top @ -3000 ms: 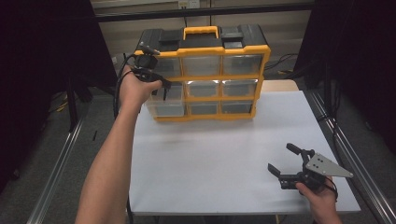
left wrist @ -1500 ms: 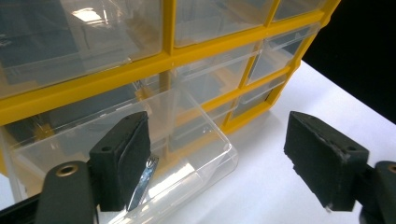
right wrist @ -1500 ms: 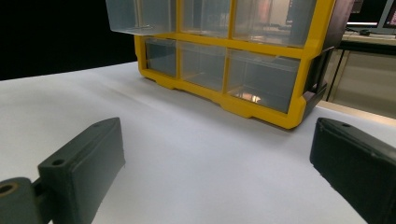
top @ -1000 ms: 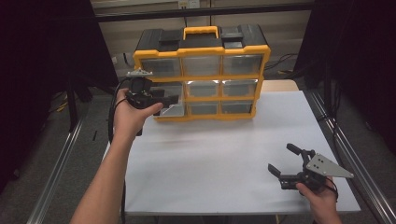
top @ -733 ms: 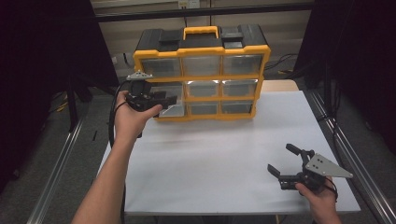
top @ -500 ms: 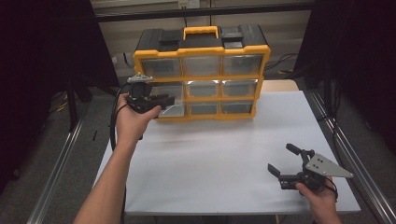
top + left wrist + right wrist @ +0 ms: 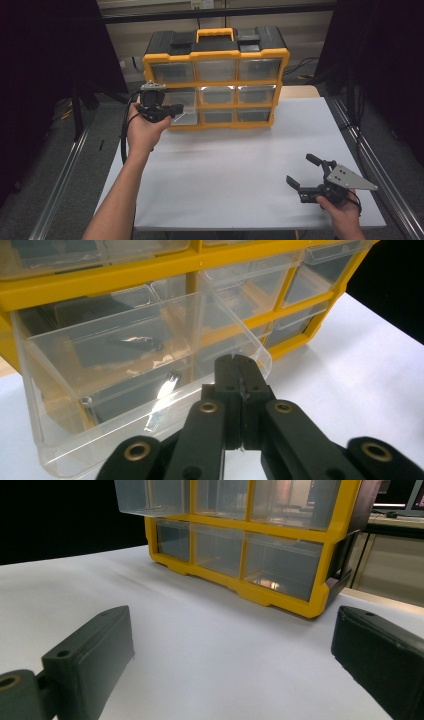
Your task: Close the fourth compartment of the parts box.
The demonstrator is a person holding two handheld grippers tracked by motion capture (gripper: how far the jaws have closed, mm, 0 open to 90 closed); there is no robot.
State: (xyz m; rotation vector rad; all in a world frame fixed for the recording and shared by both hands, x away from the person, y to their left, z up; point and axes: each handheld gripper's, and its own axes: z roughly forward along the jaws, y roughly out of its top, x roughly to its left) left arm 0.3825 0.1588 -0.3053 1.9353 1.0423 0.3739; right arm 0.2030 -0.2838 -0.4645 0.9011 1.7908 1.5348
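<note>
The clear drawer (image 7: 125,375) stands pulled partway out of the yellow organizer (image 7: 215,75), from the left end of its middle row, and its front lip sits right at the tips of the left gripper (image 7: 239,371). That gripper's jaws are pressed together, their tips at the lip's edge — whether they pinch the lip itself cannot be told from the left gripper view. Inside the drawer, beyond the jaws and to their left, lie a dark flat piece (image 7: 135,342) and a small shiny metal part (image 7: 167,382). To the jaws' right the neighbouring drawers (image 7: 300,280) sit pushed in, flush with the yellow frame.

In the high view the left gripper (image 7: 167,111) is held at the organizer's left front corner. The right gripper (image 7: 305,175) rests low over the white table (image 7: 225,170), well apart from the organizer, its jaws spread wide with nothing between them — ahead of them stands the organizer's bottom row (image 7: 235,550).
</note>
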